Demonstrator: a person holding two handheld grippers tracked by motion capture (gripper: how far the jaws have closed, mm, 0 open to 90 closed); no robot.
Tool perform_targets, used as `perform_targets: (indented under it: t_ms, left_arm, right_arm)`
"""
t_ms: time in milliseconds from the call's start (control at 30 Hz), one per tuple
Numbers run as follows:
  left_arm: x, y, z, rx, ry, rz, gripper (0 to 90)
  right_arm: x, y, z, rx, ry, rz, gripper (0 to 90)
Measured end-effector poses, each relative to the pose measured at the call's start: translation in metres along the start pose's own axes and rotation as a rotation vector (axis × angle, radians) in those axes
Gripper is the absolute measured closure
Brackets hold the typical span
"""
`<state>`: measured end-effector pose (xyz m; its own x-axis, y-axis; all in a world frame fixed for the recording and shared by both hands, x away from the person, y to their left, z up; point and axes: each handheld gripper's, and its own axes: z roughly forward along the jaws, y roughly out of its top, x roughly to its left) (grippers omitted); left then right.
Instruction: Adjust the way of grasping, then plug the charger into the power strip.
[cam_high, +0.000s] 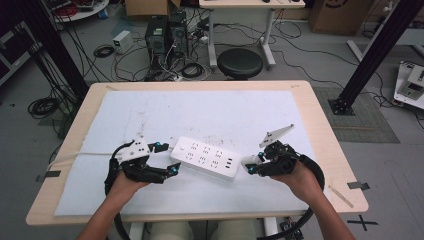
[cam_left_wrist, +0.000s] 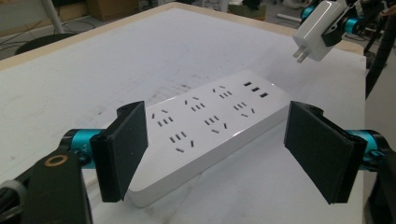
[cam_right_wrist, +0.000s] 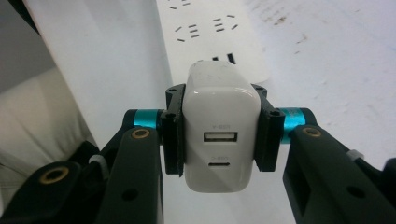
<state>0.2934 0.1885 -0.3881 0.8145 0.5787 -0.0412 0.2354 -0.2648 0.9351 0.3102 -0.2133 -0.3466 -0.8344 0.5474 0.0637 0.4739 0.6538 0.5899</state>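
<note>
- The left gripper (cam_high: 165, 159) stands wide, its jaws to either side of the near end of the white power strip (cam_high: 206, 157) without pressing on it. Left that way, the strip is free to slide on the white mat (cam_high: 150, 112) as soon as anything pushes down on it.
- If those jaws close off-centre, one pad may meet the strip first and swing the far end away from the other hand.
- The strip lies flat between the two grippers, with its rows of sockets facing up and its end with the three small ports toward the right gripper (cam_high: 253, 165).
- The right gripper is clamped on a white charger (cam_right_wrist: 221, 135), which it holds above and beyond the strip's far end, prongs pointing down at a slant.
- Brought down still tilted, the prongs could strike the strip's face beside the slots and skid rather than enter.
- The pads grip the charger's smooth sides, so a hard push might let it slip back or twist between them.
</note>
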Motion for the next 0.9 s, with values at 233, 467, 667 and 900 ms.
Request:
perform_targets:
  t_ms: [233,467,667,900]
  left_arm:
    - [0.002,-0.006,-0.008,-0.016,0.022,-0.019,21.7]
    - [0.003,-0.009,-0.015,-0.022,0.035,-0.014,21.7]
    - [0.005,-0.015,-0.025,-0.031,0.060,-0.019,21.7]
    - [0.005,-0.021,-0.030,-0.030,0.076,-0.004,21.7]
  right_arm:
    - [-0.001,0.004,-0.005,0.026,-0.057,-0.063,62.9]
    - [0.003,0.013,-0.006,0.066,-0.070,-0.099,62.9]
    - [0.007,0.034,-0.002,0.094,-0.054,-0.156,62.9]
    - [0.008,0.056,0.009,0.121,-0.012,-0.191,62.9]
